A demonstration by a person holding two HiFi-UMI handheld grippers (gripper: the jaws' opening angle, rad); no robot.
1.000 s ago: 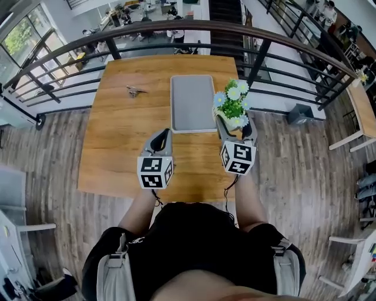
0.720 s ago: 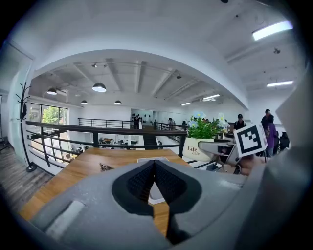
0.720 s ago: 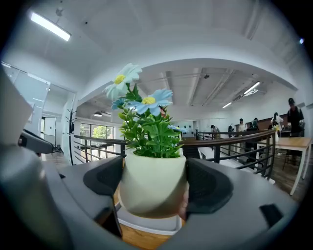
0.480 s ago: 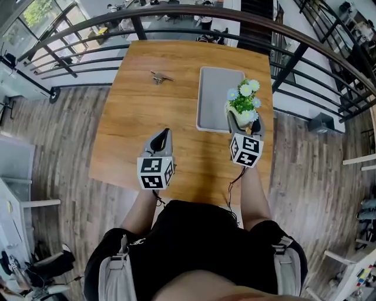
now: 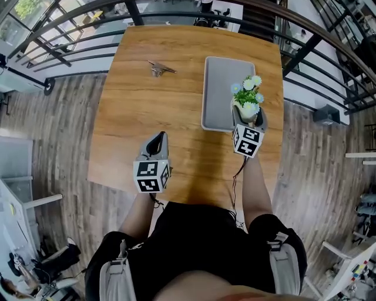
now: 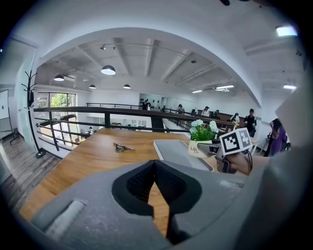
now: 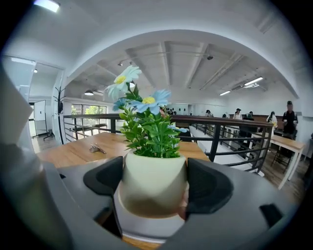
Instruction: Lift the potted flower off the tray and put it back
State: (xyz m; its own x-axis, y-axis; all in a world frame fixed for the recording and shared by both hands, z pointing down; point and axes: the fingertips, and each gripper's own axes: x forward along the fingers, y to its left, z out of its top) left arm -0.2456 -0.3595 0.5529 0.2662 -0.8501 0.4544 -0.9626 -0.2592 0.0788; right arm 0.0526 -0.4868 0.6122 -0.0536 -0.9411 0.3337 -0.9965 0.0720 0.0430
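Observation:
The potted flower (image 5: 247,101), a cream pot (image 7: 152,180) with green leaves and pale blue and white daisies, sits between the jaws of my right gripper (image 5: 247,119), whose black pads press on both sides of it. It hangs low over the near right corner of the grey tray (image 5: 222,88); I cannot tell whether it touches the tray. The left gripper view shows the pot (image 6: 199,147) at the tray's (image 6: 173,150) right edge. My left gripper (image 5: 158,140) is shut and holds nothing, over bare wood to the tray's near left.
A small metal bunch of keys (image 5: 160,69) lies on the wooden table (image 5: 147,111) at the far left. A dark metal railing (image 5: 176,14) runs behind the table's far edge. The table's right edge lies close beside the pot.
My right gripper has carried the pot down and leftward, from beside the tray's near right corner to over it. The left gripper has sunk and drawn back toward the table's near edge.

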